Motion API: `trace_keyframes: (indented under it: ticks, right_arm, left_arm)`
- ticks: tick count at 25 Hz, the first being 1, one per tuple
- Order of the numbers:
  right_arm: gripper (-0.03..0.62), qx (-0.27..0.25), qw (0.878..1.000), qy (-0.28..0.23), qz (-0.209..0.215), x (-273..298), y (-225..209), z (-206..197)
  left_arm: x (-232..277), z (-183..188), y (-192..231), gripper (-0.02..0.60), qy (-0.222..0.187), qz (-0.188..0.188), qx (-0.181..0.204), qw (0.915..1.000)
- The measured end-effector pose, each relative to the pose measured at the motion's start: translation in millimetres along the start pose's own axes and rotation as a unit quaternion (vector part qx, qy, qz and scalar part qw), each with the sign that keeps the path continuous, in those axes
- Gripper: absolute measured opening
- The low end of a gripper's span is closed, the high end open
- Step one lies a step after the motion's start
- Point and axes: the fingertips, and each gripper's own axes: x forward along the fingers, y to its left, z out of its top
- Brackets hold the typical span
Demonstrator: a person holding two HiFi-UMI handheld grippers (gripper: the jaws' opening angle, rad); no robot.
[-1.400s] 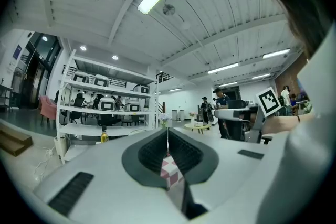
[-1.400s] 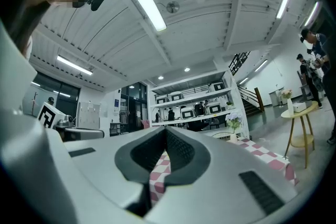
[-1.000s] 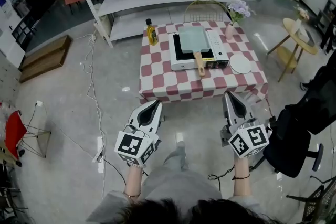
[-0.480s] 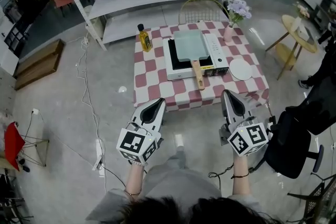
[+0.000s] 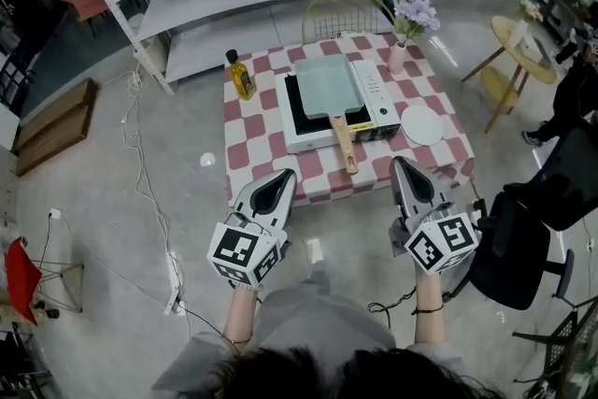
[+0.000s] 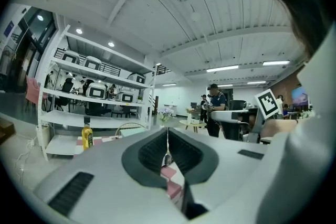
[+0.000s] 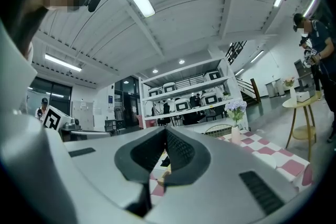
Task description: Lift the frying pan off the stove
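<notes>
Frying pan on stove, not yet lifted.
I log one rectangular frying pan (image 5: 327,84), pale grey-green, sitting flat on the black cooking surface of a white tabletop stove (image 5: 372,91). Its wooden handle (image 5: 344,145) points toward me, reaching past the stove's front edge and over the red-and-white checked table (image 5: 250,140). The pan covers most of the burner area, left of the stove's white control strip. The stove sits near the table's middle, squared to its edges.

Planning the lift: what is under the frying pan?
The frying pan sits on the white stove, above its dark cooktop; whatever lies beneath is covered. Its handle overhangs the tablecloth.
</notes>
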Motion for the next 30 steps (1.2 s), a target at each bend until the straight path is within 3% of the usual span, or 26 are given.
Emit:
trace_keyframes:
  ticks: [10, 23, 30]
  right_arm:
    - [0.021, 0.013, 1.000, 0.014, -0.010, 21.7, -12.1, -12.8]
    - [0.022, 0.032, 0.999, 0.035, -0.020, 41.2, -32.6, -24.7]
    - [0.021, 0.039, 0.998, 0.050, -0.013, 61.5, -52.9, -30.0]
  left_arm:
    - [38.4, -7.4, 3.2, 0.028, 0.016, -0.037, -0.009, 0.9991]
    - [51.3, -20.3, 20.5, 0.029, 0.038, -0.027, -0.036, 0.9983]
    - [61.7, -36.2, 33.1, 0.028, 0.061, 0.002, -0.055, 0.9966]
